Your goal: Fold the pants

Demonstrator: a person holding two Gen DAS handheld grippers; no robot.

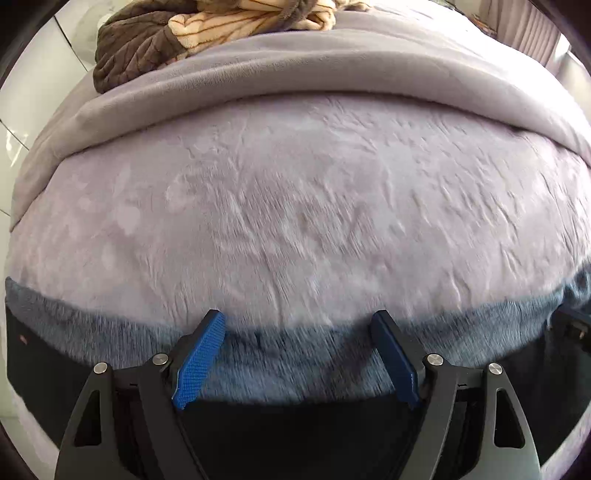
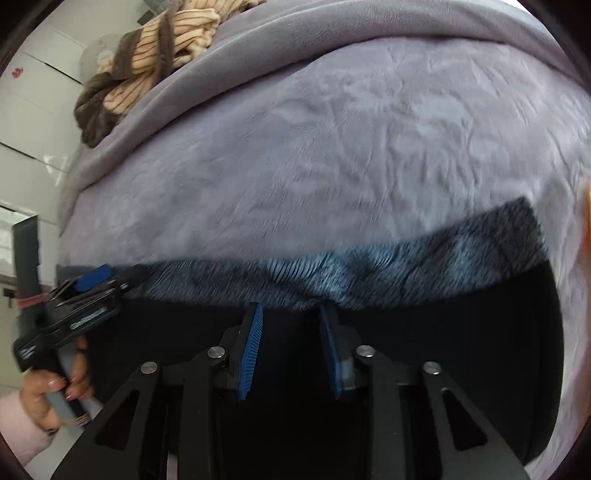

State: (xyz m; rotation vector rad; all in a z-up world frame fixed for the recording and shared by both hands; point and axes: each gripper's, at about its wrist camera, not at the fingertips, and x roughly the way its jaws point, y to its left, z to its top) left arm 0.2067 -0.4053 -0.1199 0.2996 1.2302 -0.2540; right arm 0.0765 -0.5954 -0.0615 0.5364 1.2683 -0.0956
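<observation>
While the pants [image 1: 258, 354] are lying flat on the bed [image 1: 295, 192], the left tool [image 1: 299, 332] is hanging spread wide over their furry edge, pinching nothing; the right tool [image 2: 291, 314] is standing narrower, gripping nothing.

The pants [image 2: 406, 369] are black outside, with a fluffy grey-blue lining [image 2: 369, 273] turned out along their far edge. Beyond the pants spreads a pale lilac plush blanket [image 1: 295, 206], and past it a greyer mauve folded cover [image 1: 280, 74]. On that cover lies a bundle [image 1: 207, 29] of dark brown fabric and cream cloth with thin brown stripes. The gripper pads [image 1: 201, 358] are blue on black fingers.
</observation>
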